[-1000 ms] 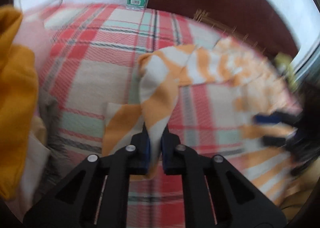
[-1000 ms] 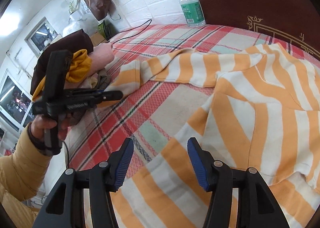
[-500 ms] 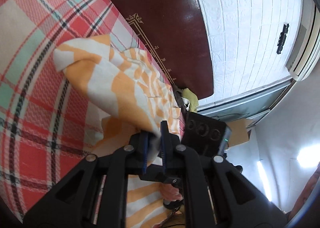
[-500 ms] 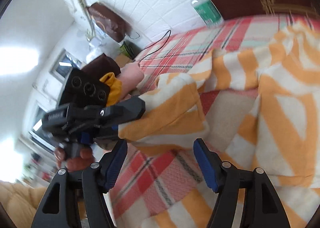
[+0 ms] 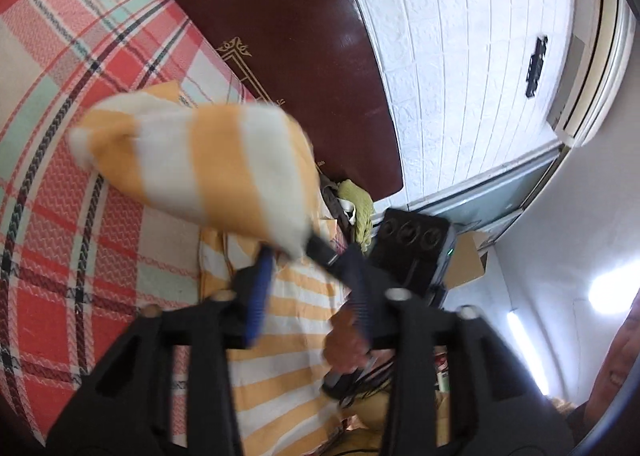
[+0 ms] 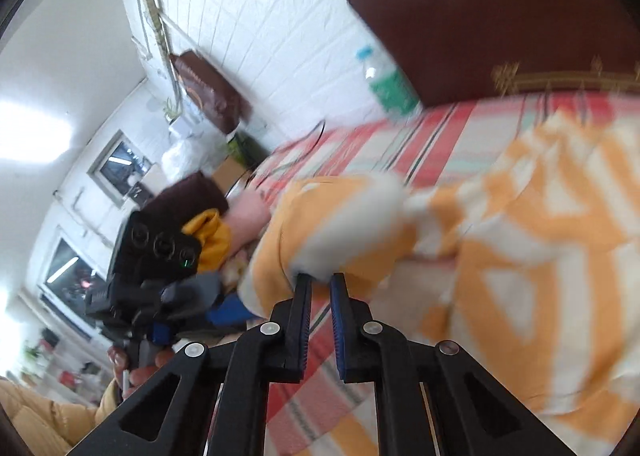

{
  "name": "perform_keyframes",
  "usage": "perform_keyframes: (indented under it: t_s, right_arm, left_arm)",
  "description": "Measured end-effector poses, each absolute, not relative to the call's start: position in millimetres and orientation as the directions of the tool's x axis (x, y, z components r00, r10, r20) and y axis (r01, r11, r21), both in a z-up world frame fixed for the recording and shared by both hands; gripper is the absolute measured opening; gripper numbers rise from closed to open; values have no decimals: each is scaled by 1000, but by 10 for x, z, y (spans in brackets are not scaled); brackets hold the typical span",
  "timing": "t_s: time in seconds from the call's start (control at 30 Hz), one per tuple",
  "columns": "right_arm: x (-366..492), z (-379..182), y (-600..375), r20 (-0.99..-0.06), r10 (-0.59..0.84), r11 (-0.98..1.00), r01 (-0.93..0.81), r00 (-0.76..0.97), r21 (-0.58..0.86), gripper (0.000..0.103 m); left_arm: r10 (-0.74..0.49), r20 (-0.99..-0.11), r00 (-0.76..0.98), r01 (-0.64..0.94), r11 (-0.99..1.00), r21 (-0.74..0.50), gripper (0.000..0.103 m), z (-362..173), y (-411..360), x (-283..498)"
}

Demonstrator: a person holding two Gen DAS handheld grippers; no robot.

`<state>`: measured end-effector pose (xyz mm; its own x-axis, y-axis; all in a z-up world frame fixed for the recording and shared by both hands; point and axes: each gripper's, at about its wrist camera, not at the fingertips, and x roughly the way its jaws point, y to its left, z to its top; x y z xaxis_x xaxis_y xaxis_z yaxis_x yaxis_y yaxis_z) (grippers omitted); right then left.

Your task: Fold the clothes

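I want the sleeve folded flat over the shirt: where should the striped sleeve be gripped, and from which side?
Probably at its free end, from below, where the right gripper pinches it. The striped sleeve hangs lifted off the plaid blanket, so that edge is exposed and the rest trails behind. The left gripper is open.

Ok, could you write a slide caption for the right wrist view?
Right gripper pinches the orange-striped sleeve, lifted over the plaid bedcover.

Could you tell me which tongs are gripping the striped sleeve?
The right tongs, pinched shut on the sleeve; the left tongs gape open, holding nothing.
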<state>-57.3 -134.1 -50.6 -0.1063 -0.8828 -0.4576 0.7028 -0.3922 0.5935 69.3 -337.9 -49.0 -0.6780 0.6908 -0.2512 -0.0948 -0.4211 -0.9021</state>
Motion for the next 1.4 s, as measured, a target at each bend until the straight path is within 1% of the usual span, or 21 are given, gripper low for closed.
perform_keyframes:
  t_s: [0.1, 0.17, 0.2, 0.23, 0.27, 0.37, 0.4, 0.47, 0.53, 0.57, 0.67, 0.8, 0.83, 0.87, 0.93, 0.97, 1.1, 1.2, 1.33, 1.37, 1.4]
  right_arm:
    - [-682, -258, -1083, -426, -891, -401, 712, -157, 577, 11]
    - [-684, -284, -1045, -459, -876, -417, 710, -148, 567, 15]
    - [-673, -326, -1048, -485, -863, -430, 709, -141, 559, 28]
    - [-662, -368, -1051, -511, -849, -443, 707, -134, 551, 37]
    - [-651, -410, -1054, -537, -834, -456, 706, -127, 542, 43]
    - [-603, -551, -1072, -604, -791, -485, 703, -99, 520, 43]
    - [-554, -631, -1095, -609, -789, -479, 702, -80, 528, 44]
    - [-480, -779, -1134, -616, -787, -467, 691, -40, 552, 50]
    - [-407, -917, -1162, -620, -784, -455, 680, -2, 574, 51]
    - [-359, -963, -1169, -626, -780, -451, 685, 9, 572, 51]
    - [-279, -1014, -1179, -641, -767, -448, 694, 24, 563, 53]
    - [-208, -1065, -1084, -653, -756, -453, 694, 32, 559, 53]
    - [-200, -1078, -1059, -656, -754, -457, 692, 32, 559, 53]
    - [-197, -1090, -1033, -658, -752, -462, 690, 28, 557, 53]
    - [-198, -1116, -1014, -657, -753, -465, 684, 27, 561, 54]
    - [-202, -1128, -1033, -656, -754, -465, 682, 28, 564, 53]
    - [-212, -1086, -1100, -648, -761, -455, 695, 22, 557, 54]
    - [-255, -1036, -1191, -628, -778, -441, 696, 19, 567, 53]
    - [-393, -1012, -1215, -560, -827, -410, 632, 47, 658, 54]
    - [-430, -1012, -1211, -541, -840, -399, 613, 54, 681, 55]
    - [-468, -1021, -1206, -524, -850, -392, 592, 60, 704, 63]
  left_arm:
    - [684, -312, -659, -89, -483, -871, 55, -518, -3278, 681]
    - [670, -368, -645, -72, -533, -843, 55, -558, -3205, 675]
    - [657, -399, -640, -62, -561, -825, 55, -577, -3172, 678]
    - [630, -434, -644, -54, -603, -796, 55, -561, -3154, 695]
    - [580, -477, -661, -50, -668, -742, 55, -495, -3149, 722]
    - [410, -573, -709, -38, -834, -550, 55, -277, -3125, 774]
    - [345, -605, -717, -40, -888, -458, 57, -205, -3097, 739]
    - [213, -653, -727, -41, -962, -268, 66, -81, -3043, 655]
    - [124, -713, -690, -37, -990, -136, 67, -128, -3013, 439]
    - [85, -739, -669, -37, -996, -81, 67, -163, -3009, 330]
    - [59, -818, -572, -34, -998, -48, 67, -390, -3124, -5]
    - [104, -872, -479, -59, -995, -86, 64, -633, -3209, -96]
    - [117, -874, -472, -71, -993, -94, 55, -634, -3197, -69]
    - [142, -872, -468, -85, -990, -116, 41, -622, -3200, -32]
    - [176, -872, -457, -95, -984, -148, 22, -585, -3211, 20]
    - [187, -873, -451, -95, -982, -161, 17, -562, -3218, 39]
    - [329, -823, -462, -93, -941, -324, 16, -446, -3228, 177]
    - [483, -728, -487, -87, -856, -509, 16, -395, -3274, 268]
    - [622, -589, -516, -83, -720, -689, 15, -442, -3274, 413]
    - [637, -562, -527, -95, -701, -706, 15, -440, -3257, 465]
    - [650, -537, -537, -107, -684, -721, 15, -438, -3235, 511]
